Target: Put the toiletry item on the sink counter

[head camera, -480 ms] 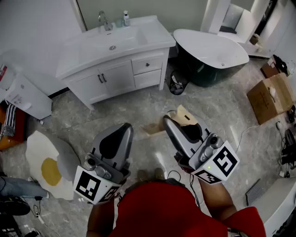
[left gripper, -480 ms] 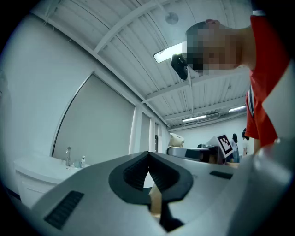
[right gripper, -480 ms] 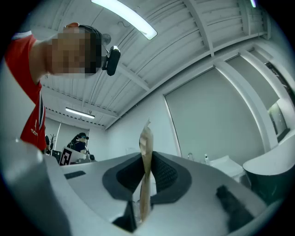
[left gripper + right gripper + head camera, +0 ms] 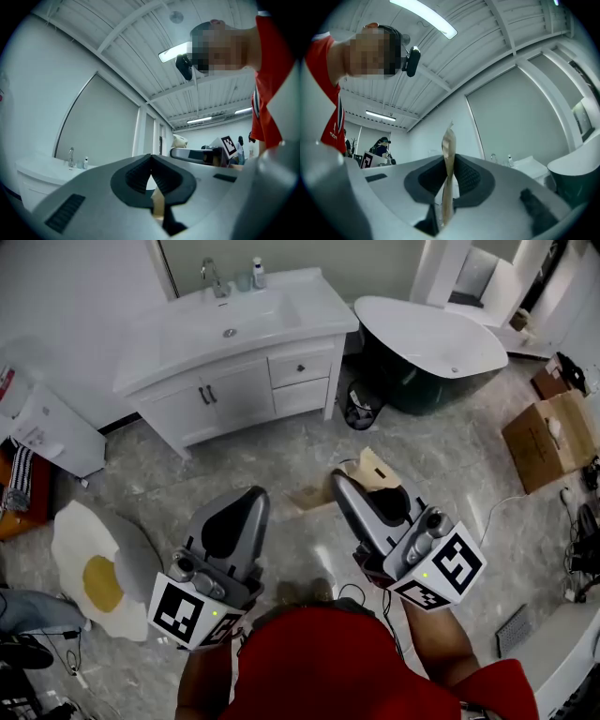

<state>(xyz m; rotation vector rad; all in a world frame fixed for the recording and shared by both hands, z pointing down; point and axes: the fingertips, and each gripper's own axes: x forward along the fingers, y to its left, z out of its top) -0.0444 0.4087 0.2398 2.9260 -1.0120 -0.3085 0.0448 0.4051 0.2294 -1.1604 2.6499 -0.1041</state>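
Flat tan packet clamped edge-on between the right gripper jaws, sticking up past them. It's held over the floor, well apart from the sink counter. Left gripper beside it, jaws together, empty.

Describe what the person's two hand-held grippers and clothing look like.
The left hand-held gripper and right hand-held gripper each have a smooth grey shell tapering to the tip, with black ribbed pads inside. At the rear of each sits a white cube with black square markers and a green light. The person wears a red top.
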